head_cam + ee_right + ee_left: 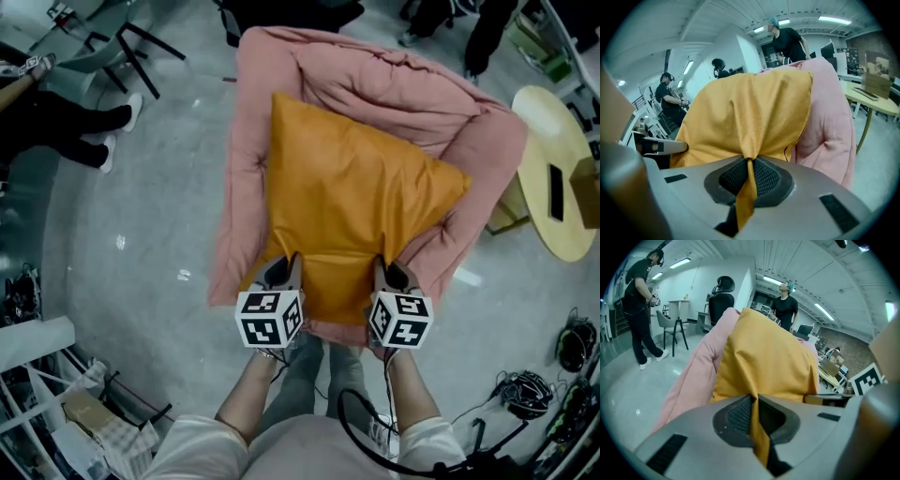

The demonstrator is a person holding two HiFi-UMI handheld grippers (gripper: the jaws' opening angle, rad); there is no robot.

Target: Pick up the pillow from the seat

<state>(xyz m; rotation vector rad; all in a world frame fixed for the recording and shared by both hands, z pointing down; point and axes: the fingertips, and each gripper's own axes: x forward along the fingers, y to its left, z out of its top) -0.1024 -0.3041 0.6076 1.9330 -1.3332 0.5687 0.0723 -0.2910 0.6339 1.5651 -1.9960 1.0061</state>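
Lying on the padded pink seat (309, 70), the pillow (356, 202) is seen as a broad, roughly square cushion in a mustard-yellow cover with a smooth, faintly glossy weave. Its far corners are set against the seat's plump, quilted backrest and rolled arms, and its near edge is laid over the seat's front edge. The cover is drawn into shallow creases that run toward that front edge.

The left tool (286, 266) is placed at the left of the seat's front edge. Its jaws are pressed almost fully together on a thin fold of the yellow cover, which is pinched flat between the dark, mesh-textured pads (738, 416). The right tool (389, 272) is placed at the right of the same edge. It is likewise closed to a narrow slit on a gathered pleat of the fabric, and a strip of the fabric is seen hanging down between its ribbed pads (764, 178).

A smooth grey floor (141, 216) is spread around the seat, and a round, pale wooden worktop (544, 169) is seen to the seat's right.
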